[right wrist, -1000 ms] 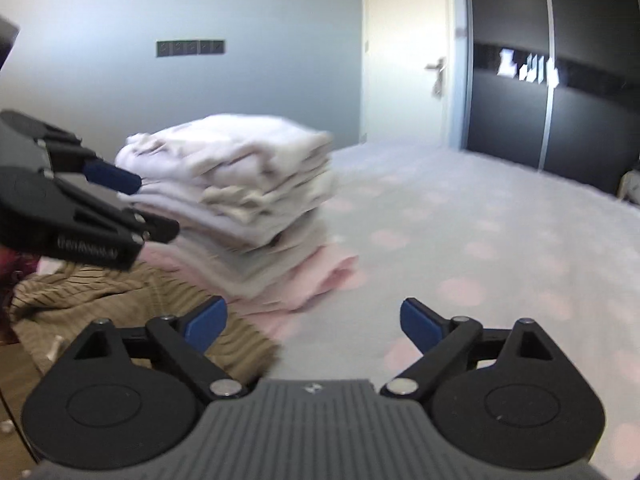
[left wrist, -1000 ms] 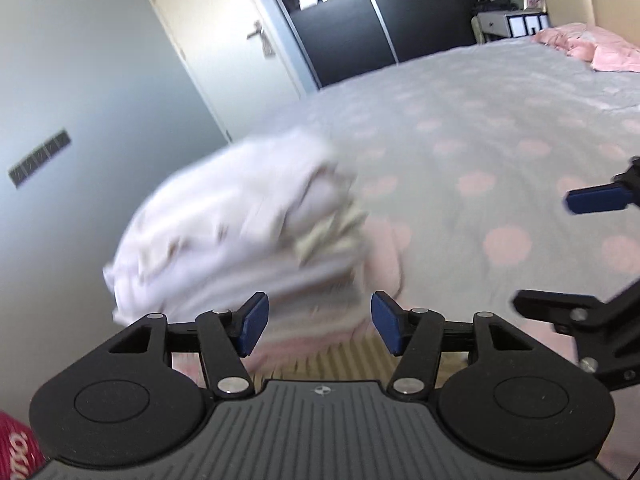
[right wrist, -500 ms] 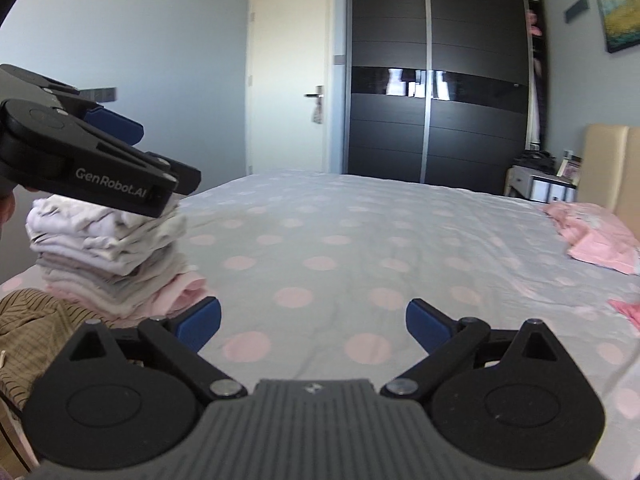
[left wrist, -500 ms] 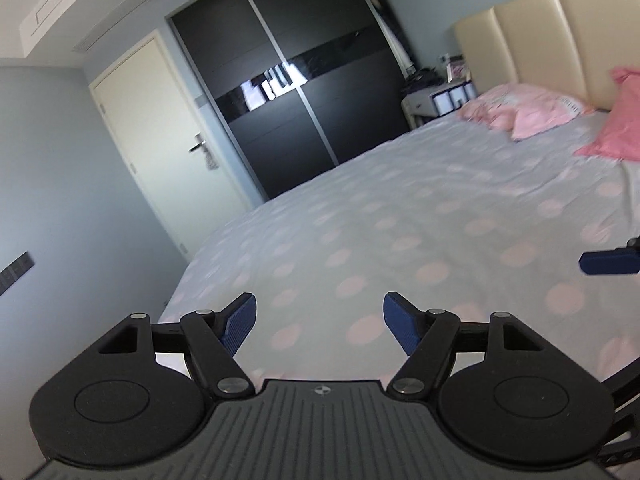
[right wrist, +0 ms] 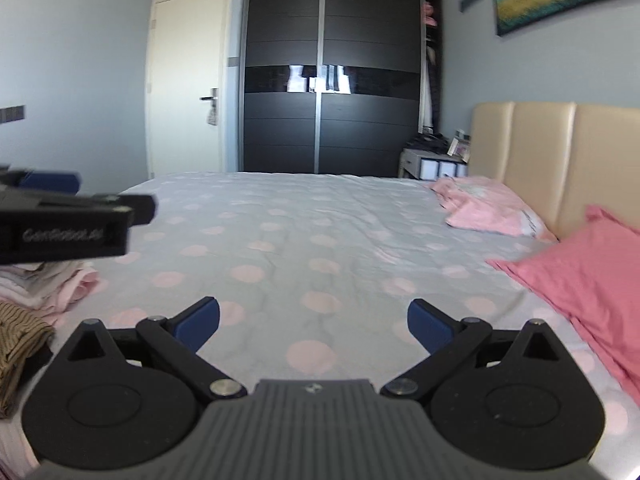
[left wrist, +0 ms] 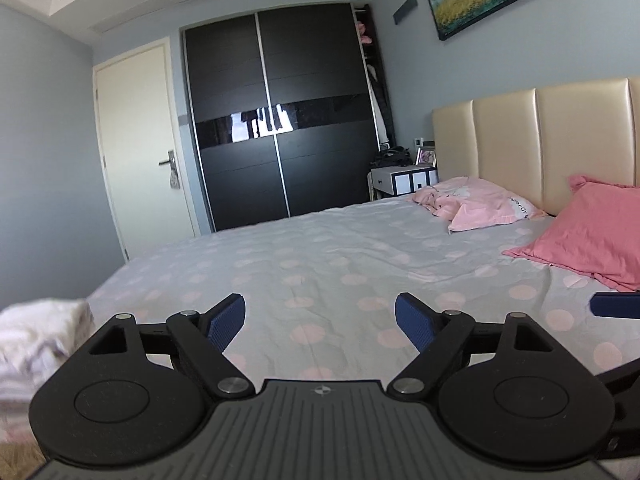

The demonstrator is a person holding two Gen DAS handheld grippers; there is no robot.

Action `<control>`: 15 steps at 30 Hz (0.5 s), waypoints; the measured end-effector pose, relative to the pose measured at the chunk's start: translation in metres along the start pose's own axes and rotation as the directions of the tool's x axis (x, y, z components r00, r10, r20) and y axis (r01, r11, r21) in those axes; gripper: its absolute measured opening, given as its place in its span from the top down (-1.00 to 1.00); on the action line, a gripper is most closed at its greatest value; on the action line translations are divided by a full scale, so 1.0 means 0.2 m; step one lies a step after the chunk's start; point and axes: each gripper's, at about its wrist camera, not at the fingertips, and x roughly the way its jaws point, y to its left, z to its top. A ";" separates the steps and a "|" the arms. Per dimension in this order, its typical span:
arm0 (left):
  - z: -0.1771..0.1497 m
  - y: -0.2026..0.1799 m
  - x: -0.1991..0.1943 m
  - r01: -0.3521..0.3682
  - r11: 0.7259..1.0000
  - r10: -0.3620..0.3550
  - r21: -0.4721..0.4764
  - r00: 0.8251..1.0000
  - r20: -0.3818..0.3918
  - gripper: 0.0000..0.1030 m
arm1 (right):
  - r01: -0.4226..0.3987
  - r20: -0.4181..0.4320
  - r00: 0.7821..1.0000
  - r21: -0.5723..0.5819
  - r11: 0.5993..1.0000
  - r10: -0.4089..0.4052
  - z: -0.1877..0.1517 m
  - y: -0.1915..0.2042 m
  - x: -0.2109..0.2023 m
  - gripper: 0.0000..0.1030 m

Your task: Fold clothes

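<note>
Risk first, from the left wrist view: my left gripper [left wrist: 320, 320] has just been opening its jaws and now stands wide with nothing between the pads, only spotted bedsheet [left wrist: 320, 264] beyond them. The pile of folded clothes [left wrist: 36, 340] sits blurred at the left edge of the bed, close to the drop, just beside the gripper's body. I judge that a careless sweep back that way could clip the pile and tip it off. Ahead I see no loose garment within easy reach. The nearest cloth is the crumpled pink garment [left wrist: 432, 200] on the pale pink pillow [left wrist: 492, 208] by the headboard, well apart from me, so a long reach risks dragging the sheet. As for containers, the dark wardrobe [left wrist: 280, 120] shows clothes hanging in its open right end.

From the right wrist view, my right gripper [right wrist: 314, 324] is also spread wide and empty over the sheet. The left gripper crosses above the folded pile, whose pink lower layers show beneath it, and a brown striped garment [right wrist: 16, 336] lies beside that pile. I think the two tools could knock together there. The bedside cabinet [right wrist: 432, 168] has closed drawers, so I cannot tell their contents.
</note>
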 end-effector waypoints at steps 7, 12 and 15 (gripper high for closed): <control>-0.33 0.01 0.00 -0.088 0.985 0.076 -0.146 0.993 -0.085 -0.60 | 0.049 -0.052 0.998 0.072 0.996 -0.045 -0.25 -0.10 0.05 -0.97; -0.49 -0.04 0.10 -0.130 0.984 0.108 -0.120 0.980 -0.169 -0.60 | 0.046 -0.101 0.994 0.094 0.994 -0.036 -0.36 -0.11 0.14 -0.97; -0.52 -0.06 0.18 -0.127 0.987 0.105 -0.098 0.973 -0.207 -0.60 | 0.050 -0.135 0.990 0.097 0.994 -0.037 -0.40 -0.10 0.22 -0.97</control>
